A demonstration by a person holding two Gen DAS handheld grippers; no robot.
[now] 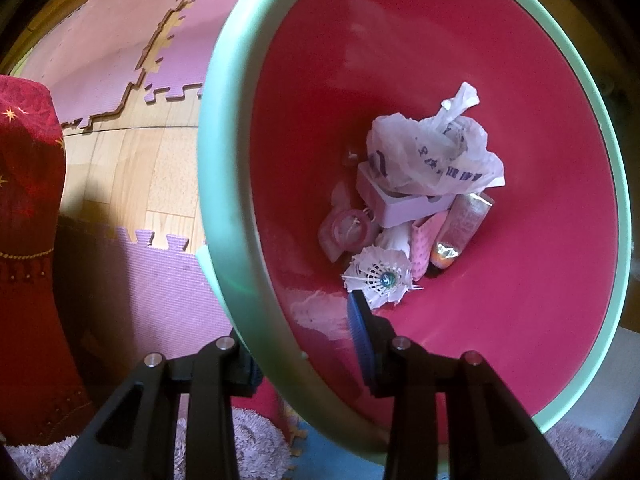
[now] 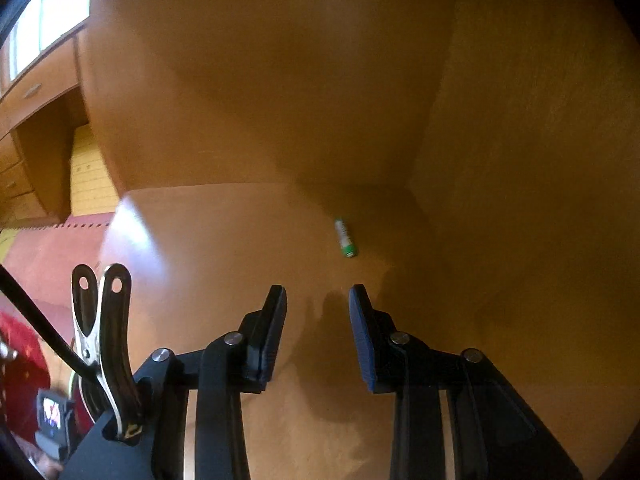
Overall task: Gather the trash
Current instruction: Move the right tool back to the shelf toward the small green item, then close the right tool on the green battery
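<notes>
Here the left tool (image 1: 304,344) pinches the pale green rim of a round plastic bin with a deep pink inside (image 1: 224,184): one finger sits outside the wall, the blue-padded one inside, and the bin hangs tilted toward the camera over the lilac foam puzzle mat (image 1: 144,300) and wooden floor (image 1: 132,168). At its bottom lies collected rubbish — a crumpled white printed plastic bag (image 1: 436,160), a small white box (image 1: 404,204), a white feathered shuttlecock (image 1: 380,278) and a pinkish tube (image 1: 460,228).

The right tool (image 2: 318,320) is spread wide and empty above a smooth orange-brown wooden surface (image 2: 224,248), in a corner where it meets two upright panels. A small green-and-white cylindrical battery (image 2: 345,237) lies there, just ahead of the fingertips and a little to their right, near the corner.

The risks, as I judge them: the battery is round and slick, so jaws closing off-centre could squirt it deeper into the corner — the side panel leaves little room for the right finger. And the rim grip is narrow; tipping the bin further could spill its load.
</notes>
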